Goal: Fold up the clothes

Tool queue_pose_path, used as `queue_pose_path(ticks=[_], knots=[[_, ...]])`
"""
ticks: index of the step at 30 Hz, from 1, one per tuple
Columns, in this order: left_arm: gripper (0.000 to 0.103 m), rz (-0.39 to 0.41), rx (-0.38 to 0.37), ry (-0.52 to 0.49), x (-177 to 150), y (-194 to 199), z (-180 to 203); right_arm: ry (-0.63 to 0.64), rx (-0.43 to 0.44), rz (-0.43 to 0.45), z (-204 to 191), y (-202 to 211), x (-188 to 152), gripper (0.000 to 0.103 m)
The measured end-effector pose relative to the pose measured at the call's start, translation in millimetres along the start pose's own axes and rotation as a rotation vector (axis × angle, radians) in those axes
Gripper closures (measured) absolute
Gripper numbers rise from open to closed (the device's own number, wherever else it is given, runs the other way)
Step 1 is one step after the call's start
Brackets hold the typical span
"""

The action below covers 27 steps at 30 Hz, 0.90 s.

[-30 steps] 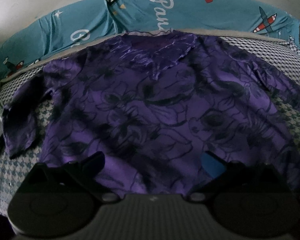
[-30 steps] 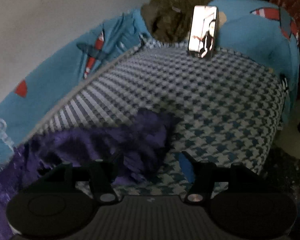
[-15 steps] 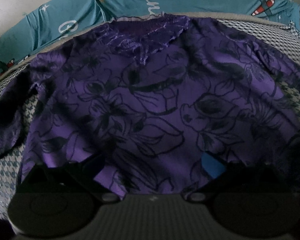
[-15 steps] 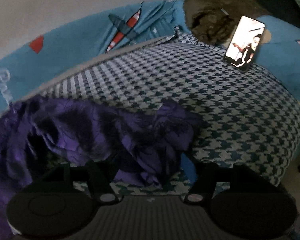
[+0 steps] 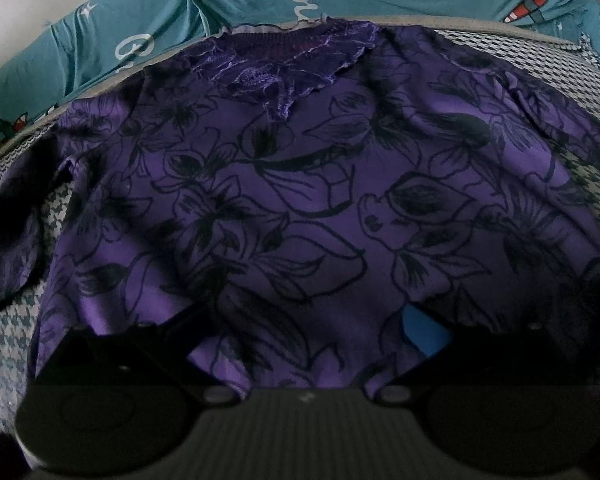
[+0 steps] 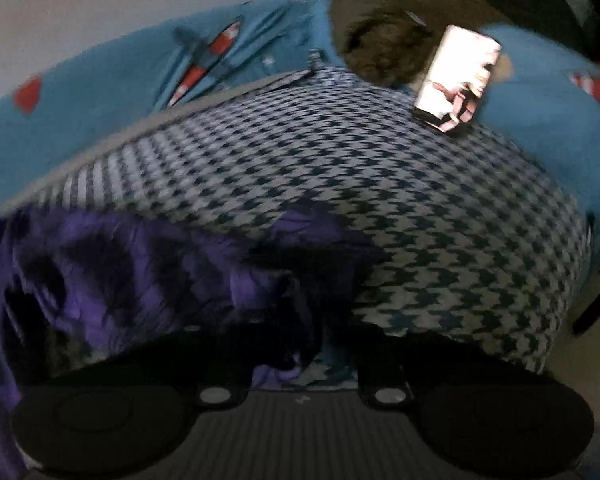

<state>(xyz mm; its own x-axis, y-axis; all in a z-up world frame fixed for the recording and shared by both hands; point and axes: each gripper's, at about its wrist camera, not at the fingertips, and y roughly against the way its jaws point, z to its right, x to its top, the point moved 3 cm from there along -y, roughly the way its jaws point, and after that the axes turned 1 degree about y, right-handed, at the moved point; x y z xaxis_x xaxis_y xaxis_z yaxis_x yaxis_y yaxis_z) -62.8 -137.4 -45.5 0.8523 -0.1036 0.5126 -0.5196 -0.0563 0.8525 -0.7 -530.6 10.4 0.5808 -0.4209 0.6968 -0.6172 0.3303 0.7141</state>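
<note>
Right wrist view: my right gripper (image 6: 320,344) closing on purple blouse (image 6: 148,264) sleeve, for folding inward.
Left wrist view: my left gripper (image 5: 304,332) apart, over hem.

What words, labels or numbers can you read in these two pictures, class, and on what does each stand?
"Pan", white script cut off by the frame's top edge, on the teal aeroplane-print bedsheet.
A "G" with further letters too creased to read, also white, on that sheet.
The lit phone screen: blurred, nothing readable.

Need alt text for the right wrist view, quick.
The right gripper is closing on a bunched sleeve of the purple top, which lies on a houndstooth cover. A lit phone leans against blue bedding behind.
</note>
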Motion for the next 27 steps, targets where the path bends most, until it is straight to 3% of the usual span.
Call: queue_pose_path(ticks=[6,11,15,20,25,27], knots=[[0.000,0.003,0.006,0.007,1,2,-2,-0.264,-0.047,0.044,47,27,-3,0.093],[0.000,0.000,0.011,0.001,-1,2,-1,-0.383,-0.071,-0.035,67,29,-14,0.092],[0.000,0.006,0.008,0.007,0,5,-3,-0.490,-0.079,-0.006,87,35,-16,0.082],[0.000,0.015,0.006,0.016,1,7,-7,-0.560,-0.055,0.012,101,37,-16,0.081],[0.000,0.019,0.009,0.025,2,6,-11,-0.604,-0.038,0.022,115,35,-17,0.064],[0.000,0.015,0.010,0.028,2,5,-12,-0.592,-0.045,0.007,115,31,-17,0.063]])
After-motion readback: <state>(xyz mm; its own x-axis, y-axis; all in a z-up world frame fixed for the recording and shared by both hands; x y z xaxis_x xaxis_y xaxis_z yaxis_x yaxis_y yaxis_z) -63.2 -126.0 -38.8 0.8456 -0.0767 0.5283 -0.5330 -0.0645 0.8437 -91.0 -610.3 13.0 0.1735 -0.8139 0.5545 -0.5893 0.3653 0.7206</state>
